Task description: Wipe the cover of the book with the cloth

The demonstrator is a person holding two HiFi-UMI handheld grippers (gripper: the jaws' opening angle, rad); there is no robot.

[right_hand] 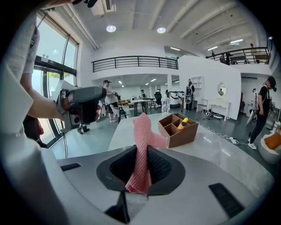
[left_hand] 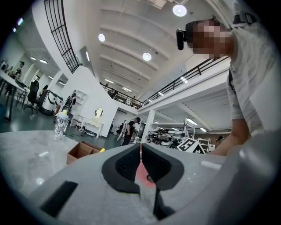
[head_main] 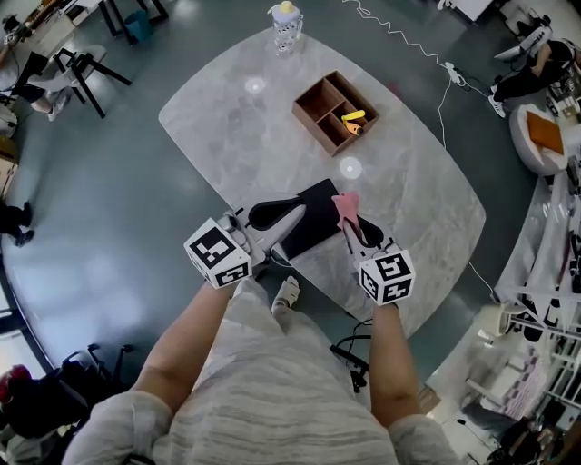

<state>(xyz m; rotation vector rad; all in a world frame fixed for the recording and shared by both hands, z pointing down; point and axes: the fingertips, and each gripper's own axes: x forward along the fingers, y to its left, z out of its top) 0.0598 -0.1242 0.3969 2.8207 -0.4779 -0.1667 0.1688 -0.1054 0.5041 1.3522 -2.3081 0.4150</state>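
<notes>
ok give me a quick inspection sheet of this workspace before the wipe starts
surface: grey marble-look table, glare spots, no spills seen
job's things: flat black book near the front edge; pink mesh cloth hanging over its right end
clutter: brown wooden divided box holding a yellow item; clear bottle with yellow cap at the far edge
grippers: left gripper jaws together at the book's left edge, grip unclear; right gripper shut on the cloth
cables: white cable past the far right side; black cable on the floor
surroundings: open hall, desks, chairs, distant people
</notes>
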